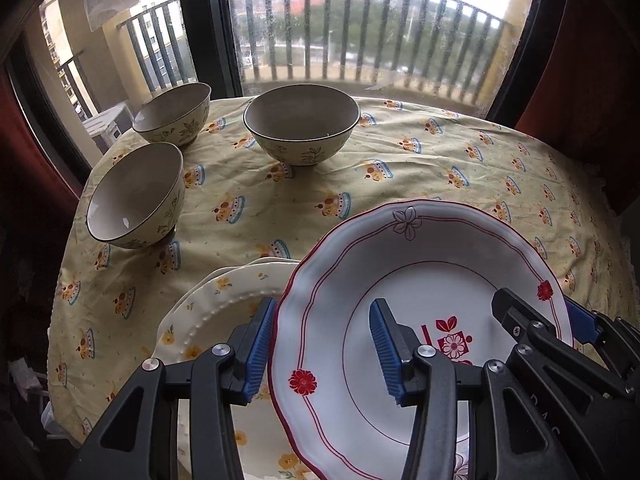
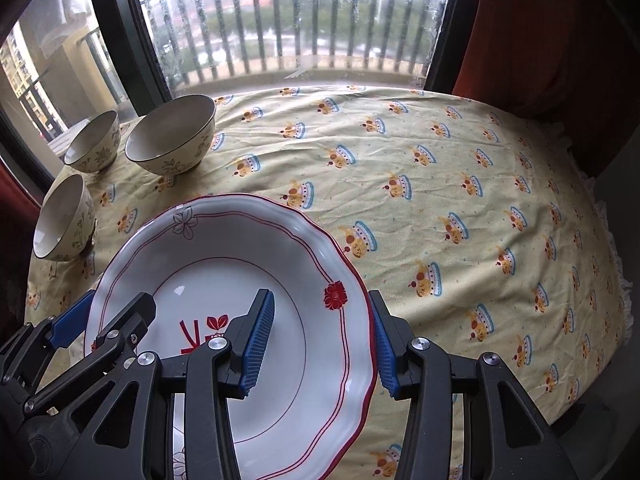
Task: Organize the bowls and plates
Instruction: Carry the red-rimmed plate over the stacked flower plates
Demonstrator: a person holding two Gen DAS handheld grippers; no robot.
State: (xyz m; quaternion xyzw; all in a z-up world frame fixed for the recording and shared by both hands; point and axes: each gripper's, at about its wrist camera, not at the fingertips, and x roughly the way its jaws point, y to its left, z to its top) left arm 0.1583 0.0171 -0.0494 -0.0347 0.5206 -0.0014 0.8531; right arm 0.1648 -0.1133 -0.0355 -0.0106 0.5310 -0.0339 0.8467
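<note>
A white deep plate with a red scalloped rim [image 1: 400, 264] [image 2: 224, 248] sits near the table's front edge. My left gripper [image 1: 322, 354] straddles its left rim, jaws apart, one finger inside and one outside. My right gripper [image 2: 322, 346] straddles its right rim the same way. Both look open around the rim. A cream plate with yellow flowers [image 1: 224, 300] lies under it at the left, with another edge below. Three cream floral bowls stand apart: near left [image 1: 136, 196] [image 2: 64, 220], far left [image 1: 174, 114] [image 2: 94, 142], and centre back [image 1: 302, 122] [image 2: 172, 138].
The round table wears a yellow patterned cloth [image 1: 460, 160] [image 2: 460, 200]. A window with balcony railing [image 1: 360, 32] is behind the table. Red curtains [image 2: 540, 40] hang at the right. The table's edge drops off at left and right.
</note>
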